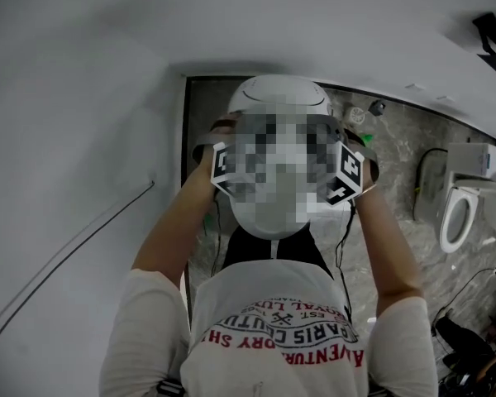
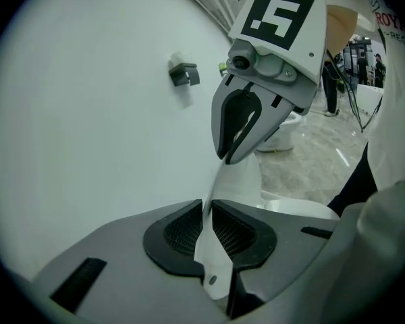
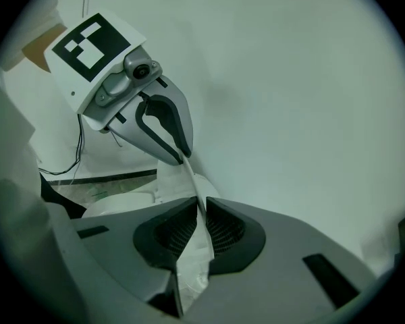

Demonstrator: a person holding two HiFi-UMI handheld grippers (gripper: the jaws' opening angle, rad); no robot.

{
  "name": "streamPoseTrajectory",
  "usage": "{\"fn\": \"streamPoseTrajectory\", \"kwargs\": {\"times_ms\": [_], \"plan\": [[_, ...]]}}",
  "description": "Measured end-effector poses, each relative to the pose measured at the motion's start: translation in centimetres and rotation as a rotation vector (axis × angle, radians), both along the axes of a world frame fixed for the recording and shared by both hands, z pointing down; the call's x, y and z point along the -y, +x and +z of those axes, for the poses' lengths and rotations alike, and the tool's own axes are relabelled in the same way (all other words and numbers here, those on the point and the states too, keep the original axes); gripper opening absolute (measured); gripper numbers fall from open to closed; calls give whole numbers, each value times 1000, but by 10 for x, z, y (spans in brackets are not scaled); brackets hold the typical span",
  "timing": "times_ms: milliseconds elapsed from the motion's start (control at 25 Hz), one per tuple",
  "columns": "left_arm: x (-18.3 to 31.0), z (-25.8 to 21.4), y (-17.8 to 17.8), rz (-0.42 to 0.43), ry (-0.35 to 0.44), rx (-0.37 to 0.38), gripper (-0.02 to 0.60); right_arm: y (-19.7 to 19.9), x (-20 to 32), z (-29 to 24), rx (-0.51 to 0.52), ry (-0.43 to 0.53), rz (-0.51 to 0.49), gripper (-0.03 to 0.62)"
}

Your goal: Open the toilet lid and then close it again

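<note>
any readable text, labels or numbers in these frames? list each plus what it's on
"ROY": red print on the person's shirt, seen in the left gripper view, cut off at the frame edge.
"EST.": same shirt print, upside down in the head view.
"VENTUR": same print, partial; the remaining lettering is too warped to read.
marker cubes: black-and-white square codes, no words.
toilet: too small to show any label.

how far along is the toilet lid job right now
Opening looks done, or nearly so: the thin white plastic toilet lid stands steeply, raised clear of the white rounded toilet rim below it. In hand: the left gripper and the right gripper are both shut on the lid's edge, spaced along it. Left to do: lower the lid back onto the rim and let go.
</note>
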State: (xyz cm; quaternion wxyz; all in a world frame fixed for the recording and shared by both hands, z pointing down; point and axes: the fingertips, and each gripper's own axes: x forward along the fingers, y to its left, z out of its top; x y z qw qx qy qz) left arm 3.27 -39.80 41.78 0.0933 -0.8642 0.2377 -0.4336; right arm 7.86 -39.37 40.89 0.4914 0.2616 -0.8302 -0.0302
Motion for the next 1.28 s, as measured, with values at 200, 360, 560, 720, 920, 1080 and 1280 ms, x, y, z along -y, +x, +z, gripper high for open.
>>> {"fn": "streamPoseTrajectory", "kwargs": {"times_ms": [200,360,560,720,920,1080,1280], "plan": [[-38,-6,0,8,6,-28,51,0,-38,-4,-21,6,-5,44],[-76,-6,-2,46,10,-25,48,-2,-76,-5,-38,-1,-28,42],[-129,1,-4,65,-16,-5,48,-5,-131,4,-73,-2,-94,38],[-169,10,-5,53,-18,-4,49,-7,-172,13,-78,-23,-148,38],[-231,34,-9,20,-33,-7,60,-11,-235,37,-104,-36,-223,38],[-273,58,-12,15,12,21,62,-13,-278,63,-140,-17,-268,38],[-312,91,-22,10,58,25,64,-23,-317,97,-153,-4,-284,39]]}}
